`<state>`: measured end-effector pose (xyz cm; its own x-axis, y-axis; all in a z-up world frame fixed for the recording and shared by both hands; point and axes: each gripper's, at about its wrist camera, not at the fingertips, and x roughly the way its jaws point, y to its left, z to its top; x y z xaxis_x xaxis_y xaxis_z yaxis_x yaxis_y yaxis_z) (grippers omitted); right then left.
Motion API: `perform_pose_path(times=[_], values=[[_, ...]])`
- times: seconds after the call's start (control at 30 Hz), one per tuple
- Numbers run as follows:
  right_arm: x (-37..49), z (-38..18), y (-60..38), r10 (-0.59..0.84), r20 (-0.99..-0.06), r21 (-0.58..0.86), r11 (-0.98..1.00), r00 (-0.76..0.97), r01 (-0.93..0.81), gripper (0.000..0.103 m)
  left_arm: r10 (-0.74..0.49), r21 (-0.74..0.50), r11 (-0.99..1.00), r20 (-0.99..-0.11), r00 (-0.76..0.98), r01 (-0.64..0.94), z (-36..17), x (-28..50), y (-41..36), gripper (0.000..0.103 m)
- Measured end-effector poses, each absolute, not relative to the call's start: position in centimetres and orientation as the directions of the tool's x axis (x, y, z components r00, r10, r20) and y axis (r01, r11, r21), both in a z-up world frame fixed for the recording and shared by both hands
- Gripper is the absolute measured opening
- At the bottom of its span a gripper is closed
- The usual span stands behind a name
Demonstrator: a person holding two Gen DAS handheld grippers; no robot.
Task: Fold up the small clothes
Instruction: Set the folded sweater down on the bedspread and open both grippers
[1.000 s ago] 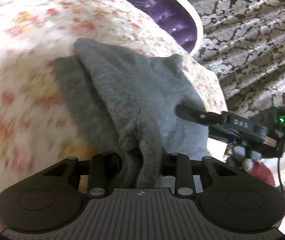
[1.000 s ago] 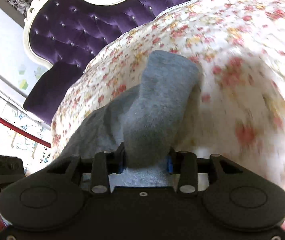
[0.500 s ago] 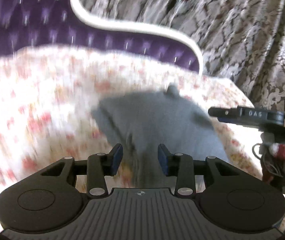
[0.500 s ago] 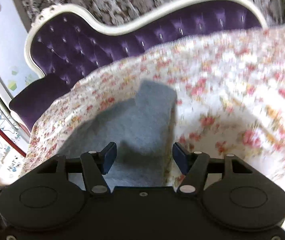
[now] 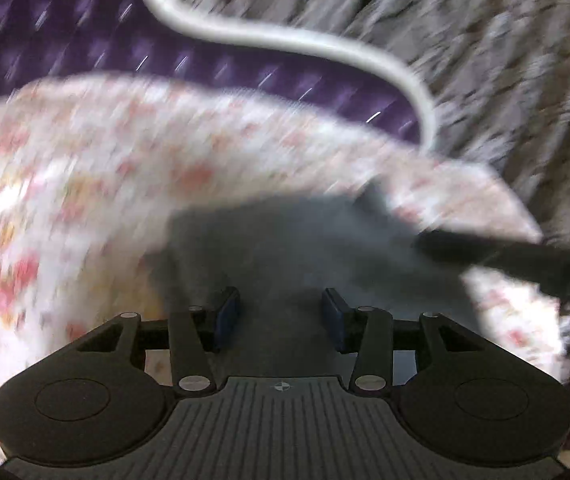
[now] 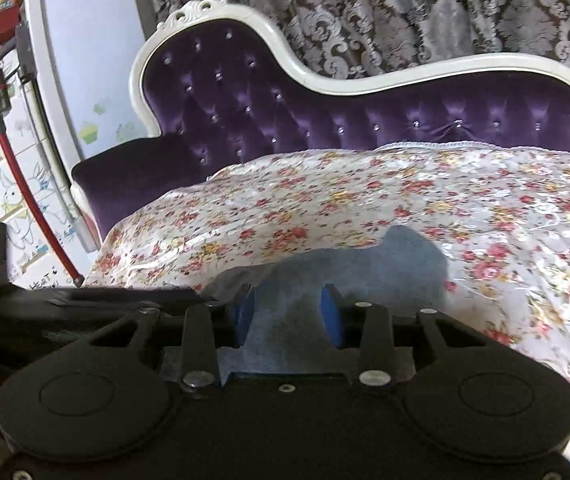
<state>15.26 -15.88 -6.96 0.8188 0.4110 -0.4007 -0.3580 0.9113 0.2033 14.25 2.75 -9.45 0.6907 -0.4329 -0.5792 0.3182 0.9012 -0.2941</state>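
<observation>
A small grey fleece garment (image 5: 293, 240) lies folded on the floral bed cover (image 5: 85, 168). It also shows in the right wrist view (image 6: 365, 272). My left gripper (image 5: 281, 312) is open and empty, just at the garment's near edge. My right gripper (image 6: 287, 312) is open and empty over the garment's near part. The right gripper's finger (image 5: 505, 256) reaches in from the right in the blurred left wrist view. The left gripper's body (image 6: 65, 308) sits at the left in the right wrist view.
A purple tufted headboard with a white frame (image 6: 325, 108) stands behind the bed. A patterned grey curtain (image 6: 405, 12) hangs behind it. A white door and a red hose (image 6: 33, 200) are at the left. The floral cover (image 6: 485, 216) stretches to the right.
Both grippers have let go of the grey garment and opened. They have pulled back and tilted up, so the garment now lies on the cover.
</observation>
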Motion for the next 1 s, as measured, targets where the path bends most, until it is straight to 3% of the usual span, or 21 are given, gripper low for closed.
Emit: perform_pose_path(times=[0.1,0.27,0.47,0.57,0.63,0.67,0.73,0.8,0.87,1.0], values=[[16.1,-7.1,-15.8,0.427,-0.416,0.208,0.904,0.803,-0.373,0.048,-0.441,-0.347,0.894,-0.565,0.697,0.284,-10.3,13.8,3.9,0.046],[18.9,-8.0,-15.8,0.423,-0.478,0.196,0.906,0.769,-0.376,0.048,-0.421,-0.329,0.904,-0.569,0.706,0.274,-10.1,13.2,3.7,0.046],[23.9,-10.8,-19.9,0.141,-0.577,0.099,0.990,0.804,-0.103,0.049,-0.410,-0.320,0.909,-0.574,0.709,0.267,-9.7,13.6,3.0,0.046],[23.4,-11.1,-22.1,0.134,-0.561,0.165,0.985,0.817,-0.048,0.053,-0.401,-0.297,0.915,-0.578,0.711,0.274,-9.5,14.0,2.4,0.048],[22.0,-10.6,-22.2,0.110,-0.533,0.143,0.989,0.839,-0.039,0.060,-0.398,-0.287,0.916,-0.577,0.713,0.280,-9.4,13.9,2.1,0.063],[21.3,-10.2,-22.0,0.100,-0.516,0.126,0.991,0.851,-0.040,0.069,-0.402,-0.285,0.915,-0.575,0.712,0.287,-9.4,13.9,1.9,0.068],[19.8,-9.6,-21.6,0.096,-0.482,0.105,0.993,0.871,-0.052,0.081,-0.404,-0.265,0.915,-0.579,0.708,0.305,-9.2,13.8,1.2,0.090],[18.7,-9.0,-21.2,0.094,-0.459,0.088,0.994,0.884,-0.060,0.086,-0.386,-0.230,0.922,-0.591,0.709,0.310,-8.9,13.4,0.6,0.102],[17.3,-8.3,-20.7,0.088,-0.431,0.077,0.995,0.898,-0.060,0.100,-0.364,-0.200,0.931,-0.591,0.720,0.306,-8.6,12.8,0.3,0.103],[15.4,-7.3,-20.0,0.083,-0.398,0.077,0.995,0.913,-0.057,0.103,-0.325,-0.177,0.945,-0.581,0.747,0.273,-7.6,11.4,0.7,0.103]])
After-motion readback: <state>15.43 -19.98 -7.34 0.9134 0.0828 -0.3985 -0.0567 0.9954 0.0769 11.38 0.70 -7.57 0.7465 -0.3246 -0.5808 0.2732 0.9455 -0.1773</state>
